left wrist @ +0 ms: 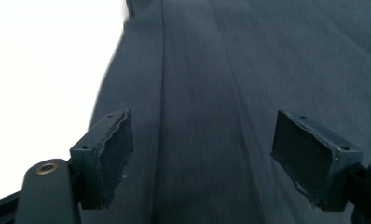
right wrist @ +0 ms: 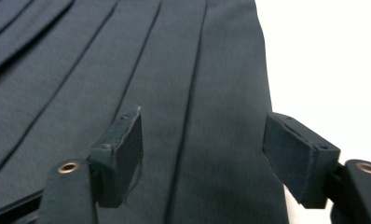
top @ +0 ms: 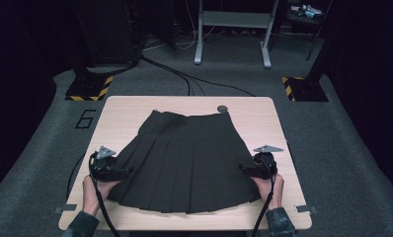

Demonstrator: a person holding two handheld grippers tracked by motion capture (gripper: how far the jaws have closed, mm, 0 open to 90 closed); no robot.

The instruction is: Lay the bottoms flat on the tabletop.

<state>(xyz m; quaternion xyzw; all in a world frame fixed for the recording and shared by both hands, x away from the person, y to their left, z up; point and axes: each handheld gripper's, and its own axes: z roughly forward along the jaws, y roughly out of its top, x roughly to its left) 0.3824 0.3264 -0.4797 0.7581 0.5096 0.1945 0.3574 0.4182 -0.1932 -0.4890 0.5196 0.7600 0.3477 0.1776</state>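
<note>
A black pleated skirt (top: 184, 158) lies spread flat on the light wooden table (top: 263, 118), waistband at the far side and hem toward the person. My left gripper (top: 128, 171) sits at the skirt's left edge, jaws open over the fabric (left wrist: 211, 93) with nothing pinched between the pads (left wrist: 113, 149). At the skirt's right edge is my right gripper (top: 243, 169), its jaws also open above the pleats (right wrist: 183, 93), close to the side edge. Both point inward at the skirt.
A small dark round disc (top: 222, 108) sits near the table's far edge, just past the waistband. Cables run across the grey floor behind the table. Metal stand legs (top: 232, 29) rise at the back, and yellow-black striped bases (top: 88, 89) flank the table.
</note>
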